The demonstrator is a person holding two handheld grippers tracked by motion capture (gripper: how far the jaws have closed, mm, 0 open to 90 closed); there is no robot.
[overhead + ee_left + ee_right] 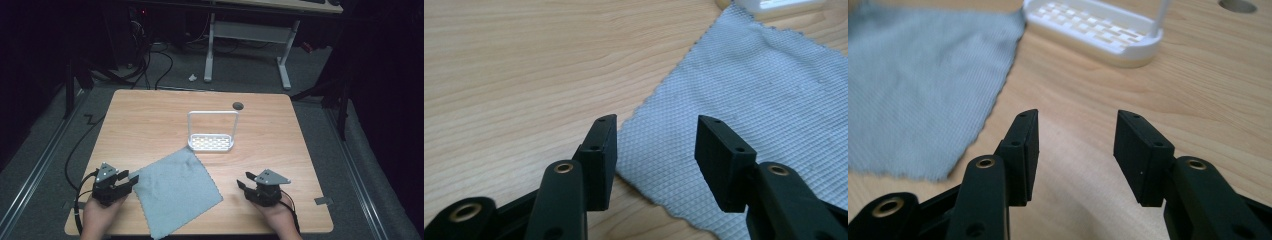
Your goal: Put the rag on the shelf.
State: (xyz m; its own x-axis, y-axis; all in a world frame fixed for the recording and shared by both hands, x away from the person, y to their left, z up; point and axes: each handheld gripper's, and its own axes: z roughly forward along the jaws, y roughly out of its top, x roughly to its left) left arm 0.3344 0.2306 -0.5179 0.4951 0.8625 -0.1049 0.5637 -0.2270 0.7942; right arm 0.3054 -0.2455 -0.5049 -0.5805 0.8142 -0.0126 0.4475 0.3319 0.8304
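- Table (150, 115) — a light wood top with rounded corners, standing on a grey floor (45, 150); dark cables (150, 65) trail across the floor beyond its far edge, and the white legs of a second desk (210, 50) stand further back in a dim room.
- Left gripper (131, 180) — held in the person's left hand (100, 212) near the table's front-left corner. Its jaws stand wide apart and hold nothing; in the left gripper view the cloth's scalloped corner lies on the table between and below them.
- Cloth (175, 192) — a grey square with a waffle weave, lying flat and turned like a diamond at front centre; its near corner reaches the table's front edge, and its far corner lies just beside the white rack.
- Rack (211, 143) — a small white slotted tray with a tall hoop handle, upright at mid-table; a dark round hole (238, 105) in the top lies behind it.
- Right gripper (244, 180) — held in the right hand (275, 215) at front right, jaws wide apart and empty, over bare wood — well apart from the cloth's edge.
- Open room — bare wood spans the table's far-left and right sides.
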